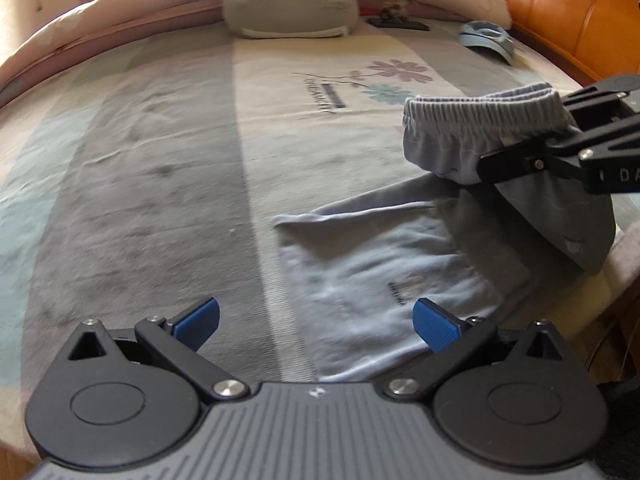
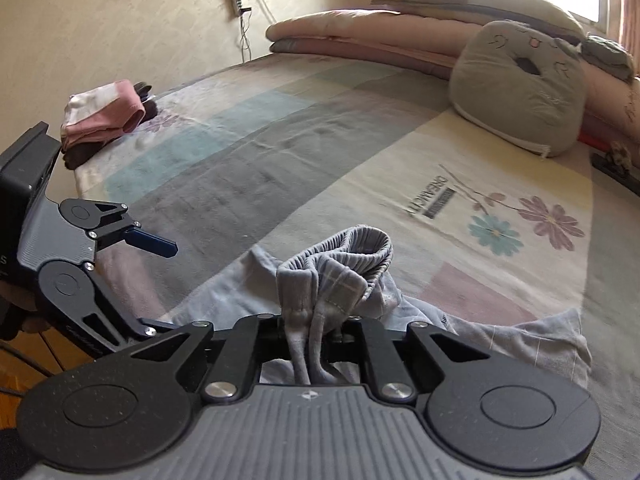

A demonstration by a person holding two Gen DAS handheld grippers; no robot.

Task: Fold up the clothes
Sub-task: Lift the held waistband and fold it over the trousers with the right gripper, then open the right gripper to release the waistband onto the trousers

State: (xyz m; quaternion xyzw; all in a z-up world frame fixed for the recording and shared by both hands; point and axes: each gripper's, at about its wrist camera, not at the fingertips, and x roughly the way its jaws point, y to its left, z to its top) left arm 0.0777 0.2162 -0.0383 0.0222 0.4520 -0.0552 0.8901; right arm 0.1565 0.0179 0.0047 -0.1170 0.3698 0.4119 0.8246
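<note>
**A:** Pale blue shorts [image 1: 384,280] lie half spread at the near edge of a bed [image 1: 160,184], their elastic waistband [image 2: 352,248] lifted clear of the striped bedspread. What has hold of them?

**B:** The right gripper [image 2: 310,332], clenched on the bunched waistband, with the fabric pinched between its jaws and trailing down to the part still flat on the bed. The left gripper [image 1: 316,320] hovers just above the flat leg section, its blue pads [image 1: 434,330] spread apart with nothing between them.

**A:** How should the fold go?

**B:** I'd judge the waistband wants carrying over in a low arc toward the hem, edges matched before letting go. The free gripper could pin the flat cloth near the crease line so the lower layer does not drag.

**A:** Any risks?

**B:** The waistband is gathered rather than flat, so it may land rumpled. A folded pink-and-brown pile [image 2: 104,116] sits well apart at the far corner, and a grey cat-face cushion [image 2: 520,92] by the headboard.
</note>
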